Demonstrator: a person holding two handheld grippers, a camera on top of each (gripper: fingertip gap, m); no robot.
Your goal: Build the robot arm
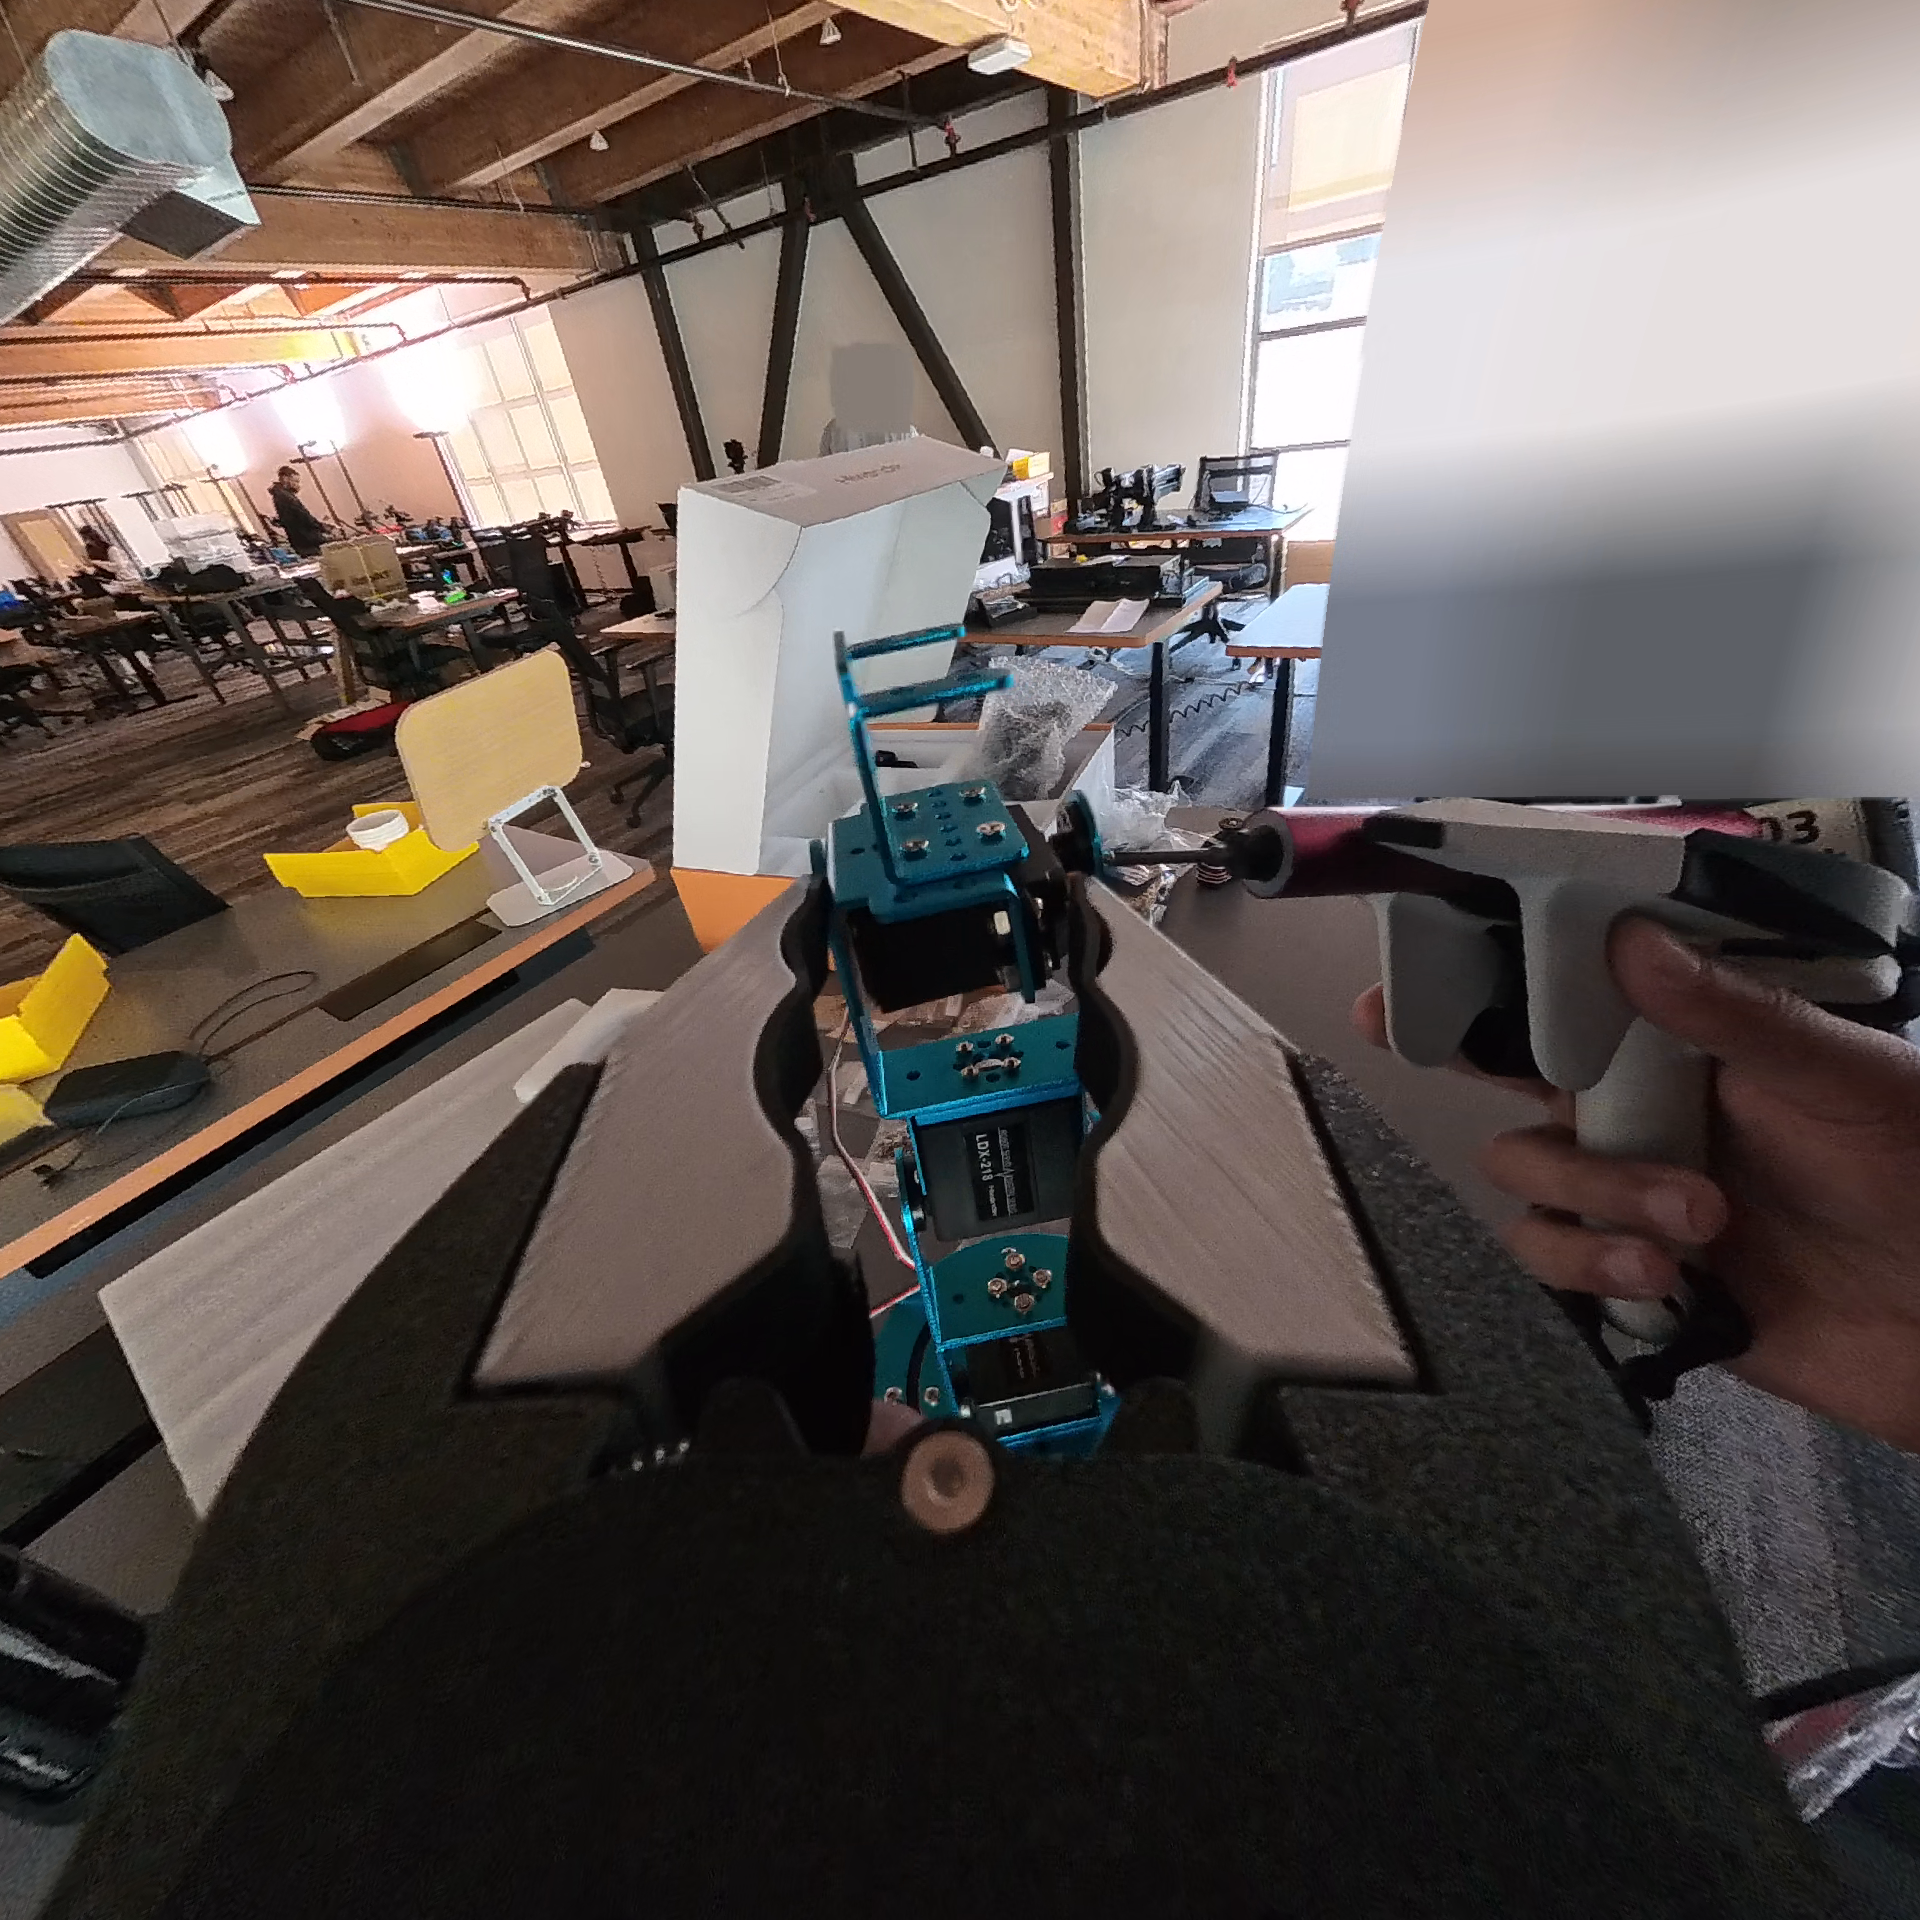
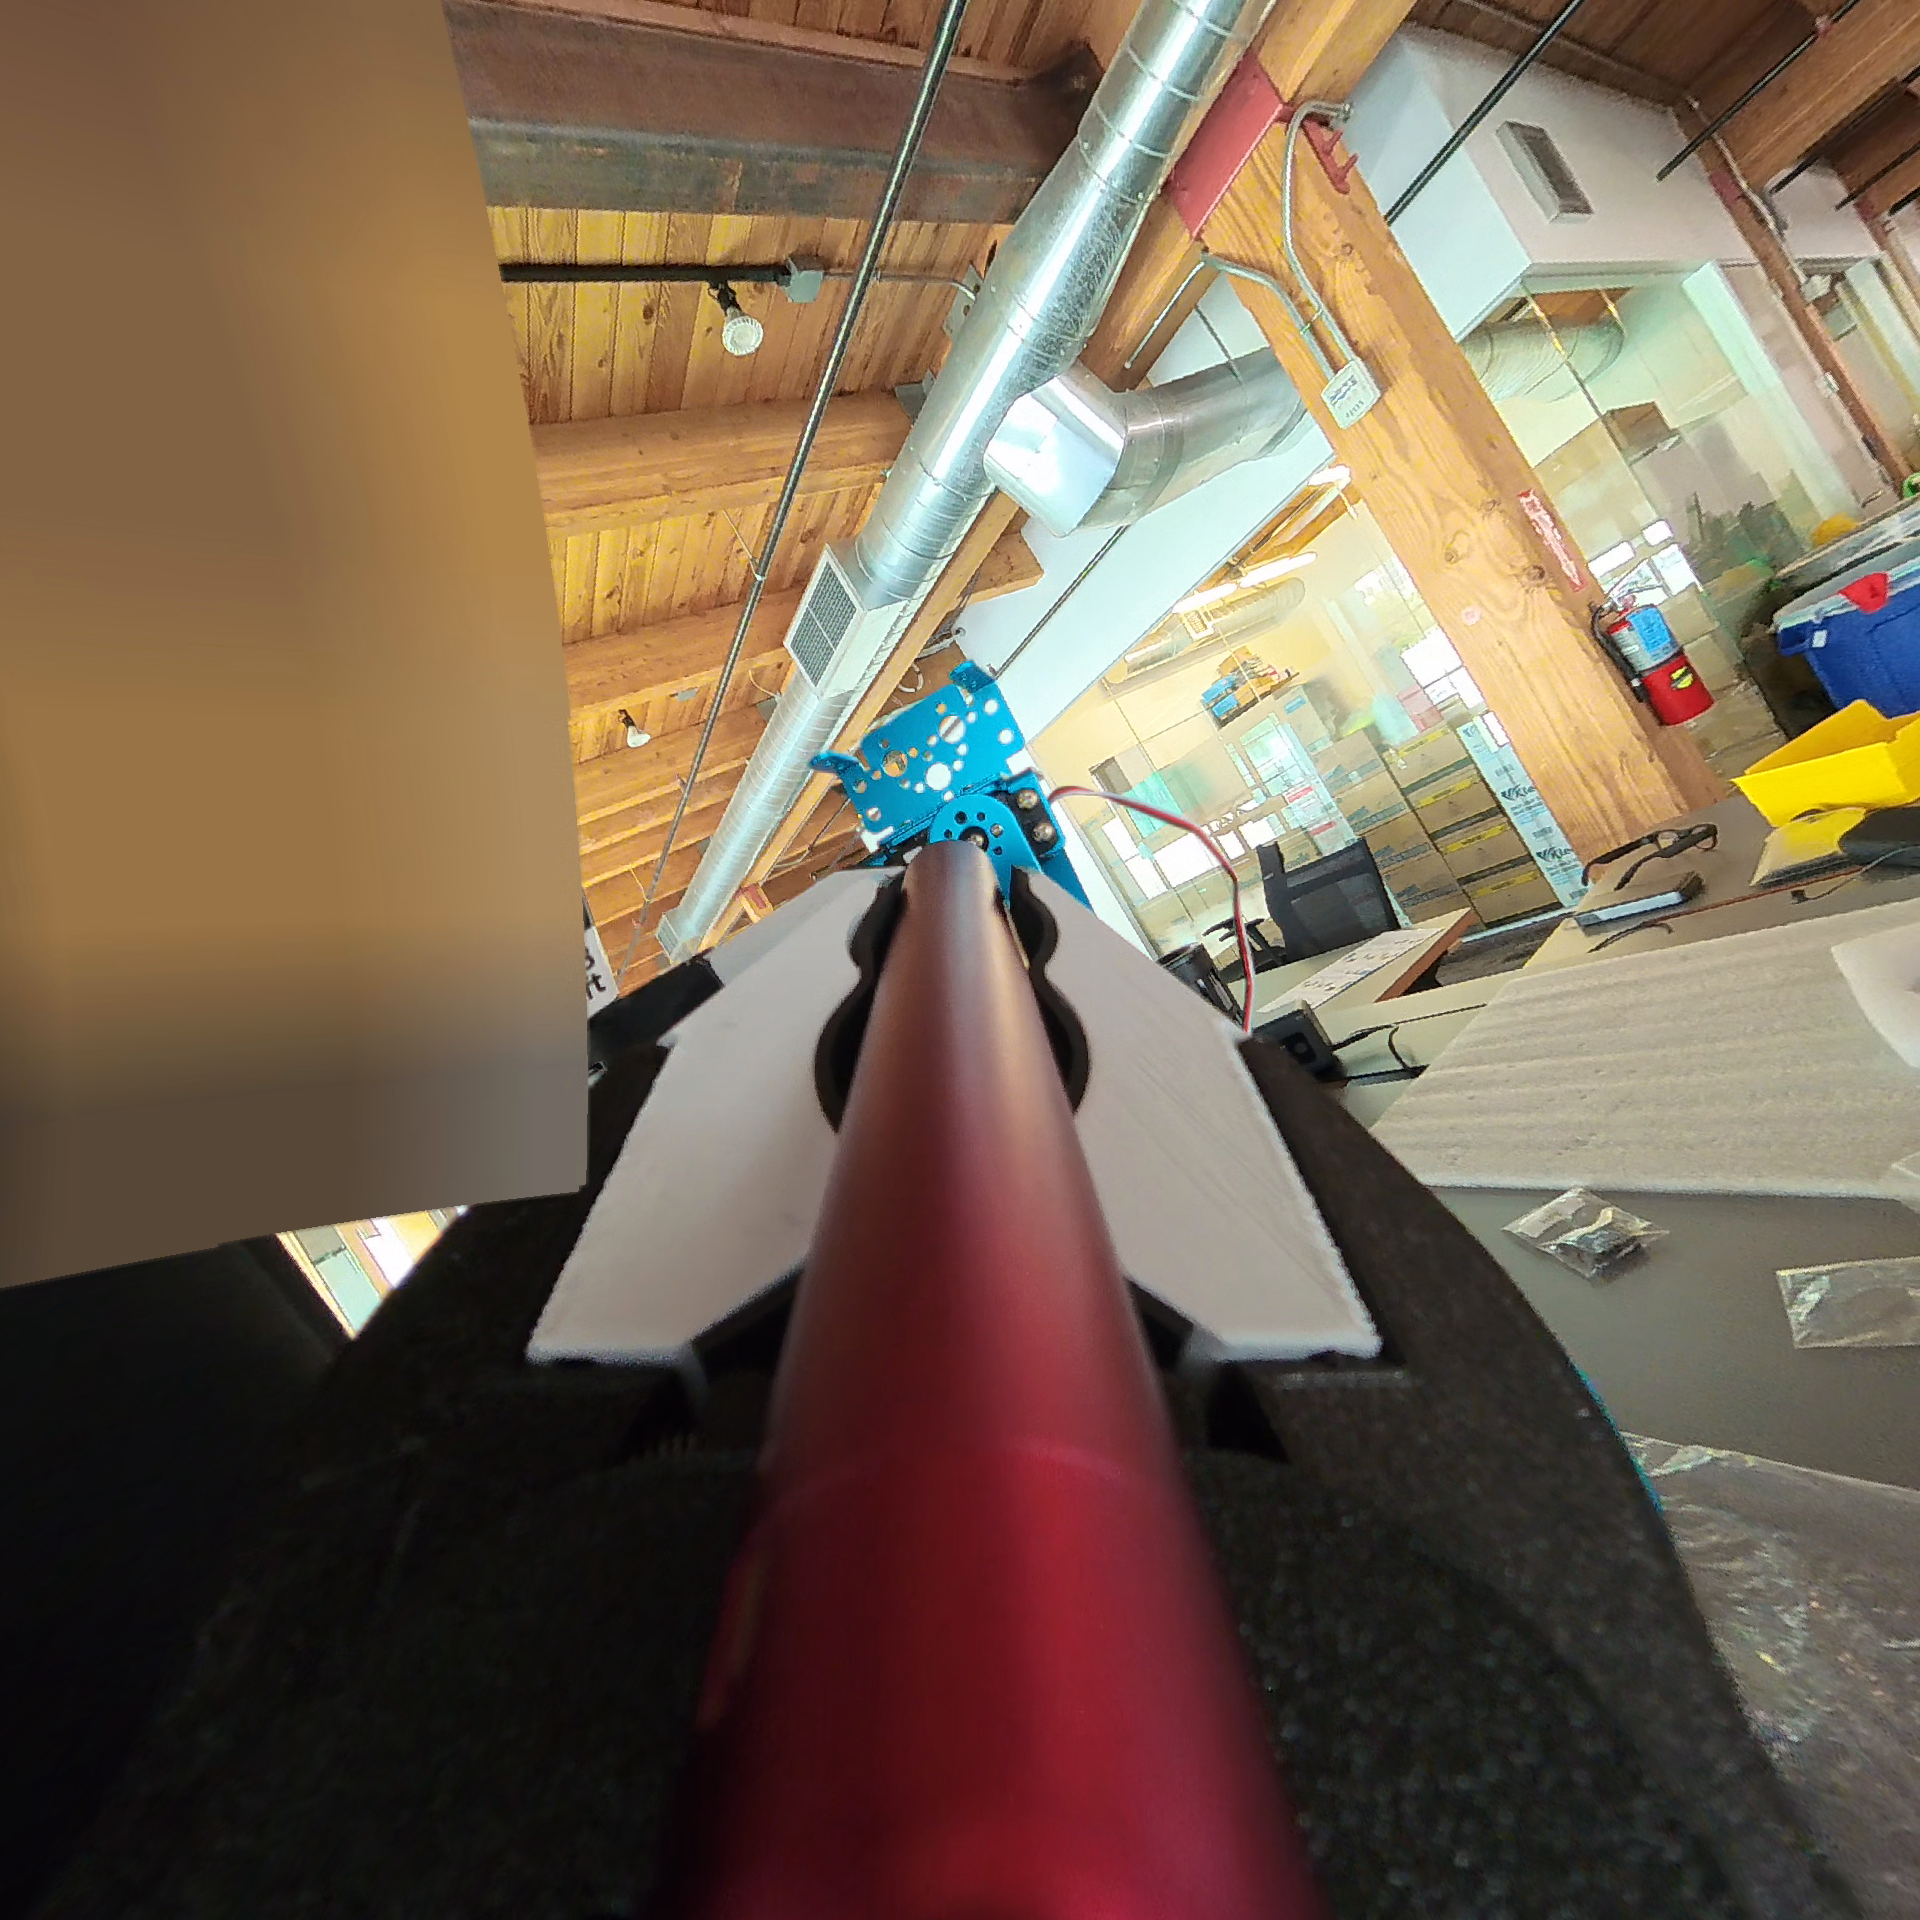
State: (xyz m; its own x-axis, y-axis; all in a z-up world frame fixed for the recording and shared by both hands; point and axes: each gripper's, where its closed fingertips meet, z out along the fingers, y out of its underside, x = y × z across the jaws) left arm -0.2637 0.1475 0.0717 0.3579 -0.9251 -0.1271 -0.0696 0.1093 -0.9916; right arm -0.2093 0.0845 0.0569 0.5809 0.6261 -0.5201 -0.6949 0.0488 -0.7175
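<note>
While the blue servo-bracket assembly (image 1: 961, 1049) sits clamped between the left gripper (image 1: 940, 956) at frame centre, lifted above the tabletop (image 1: 343, 997), the red screwdriver (image 2: 935, 1247) is clamped lengthwise in the right gripper (image 2: 951, 904), its bit meeting the round blue horn (image 1: 1075, 836) on the assembly's right side. Judging from this, good work means keeping the driver's axis square to the horn and the left grip steady, so the bit does not slip. A red-and-white servo wire (image 2: 1195, 831) hangs close by. A white box (image 1: 821, 634) stands behind; a hand (image 1: 1745, 1174) grips the right handle.
</note>
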